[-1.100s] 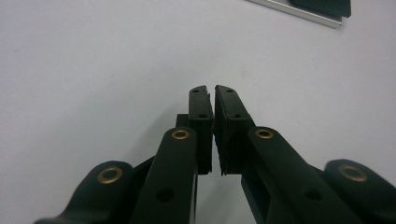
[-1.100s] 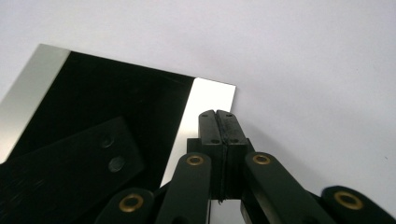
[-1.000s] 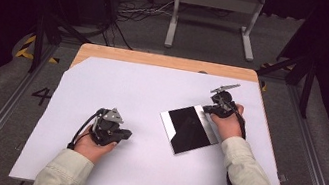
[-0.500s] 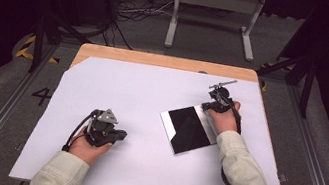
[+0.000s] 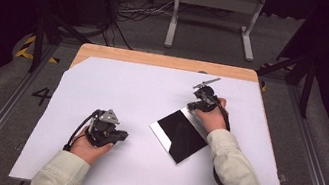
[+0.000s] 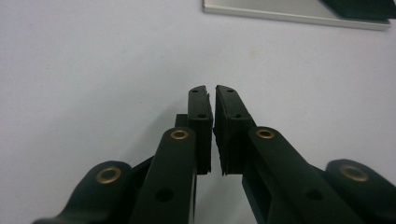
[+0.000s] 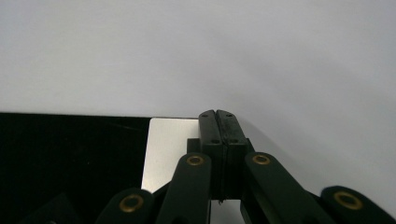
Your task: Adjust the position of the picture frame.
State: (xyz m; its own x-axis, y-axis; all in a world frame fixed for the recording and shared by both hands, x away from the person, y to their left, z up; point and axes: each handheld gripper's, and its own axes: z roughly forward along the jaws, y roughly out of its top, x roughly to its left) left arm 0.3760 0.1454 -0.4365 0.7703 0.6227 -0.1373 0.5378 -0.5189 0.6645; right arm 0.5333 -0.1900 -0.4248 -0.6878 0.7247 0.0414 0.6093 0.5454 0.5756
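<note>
On the white surface (image 5: pixel 151 100), seen from above, a black panel (image 5: pixel 180 135) with a silver edge lies right of centre; the right hand-held gripper (image 5: pixel 197 104) sits at its far corner, the left hand-held gripper (image 5: pixel 120 135) rests well apart. Along the left one's jaws, a thin gap shows, nothing gripped. The right one's jaws are pressed together, empty, over the panel's corner (image 7: pixel 168 144).

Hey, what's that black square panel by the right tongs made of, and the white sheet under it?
Panel: probably glass or polished metal; glossy black face, pale silvery border. Sheet: likely matte paper or thin plastic; flat, no glare, one corner cut off over the wooden table.
</note>
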